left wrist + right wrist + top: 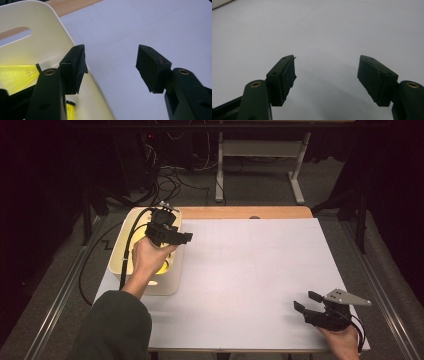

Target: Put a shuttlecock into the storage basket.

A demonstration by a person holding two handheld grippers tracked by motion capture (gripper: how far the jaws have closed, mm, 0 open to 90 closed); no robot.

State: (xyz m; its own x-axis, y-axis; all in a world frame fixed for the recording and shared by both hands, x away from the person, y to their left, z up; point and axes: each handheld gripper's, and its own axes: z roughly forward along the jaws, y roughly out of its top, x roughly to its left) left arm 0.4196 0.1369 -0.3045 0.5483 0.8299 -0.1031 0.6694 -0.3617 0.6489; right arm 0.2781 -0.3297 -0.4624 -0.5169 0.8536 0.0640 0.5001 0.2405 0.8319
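Left gripper (pixel 111 66) — jaws apart, nothing between them, above the cream bin's (pixel 50 42) rim; yellow item (pixel 17 76) inside. Right gripper (pixel 307 301) — jaws apart, empty, over white table (pixel 250 270).

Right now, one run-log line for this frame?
left tongs: open, empty, over cream plastic bin rim | bin: yellow item inside | right tongs: open, empty, near white table edge

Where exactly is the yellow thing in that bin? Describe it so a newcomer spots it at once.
Start at the white sheet covering the table, then go to its left edge, where a cream plastic bin with a handle slot stands. Inside it, under the open left gripper, lies the yellow object. It is bright yellow with a fine grid pattern and a black band, the one vivid colour there.
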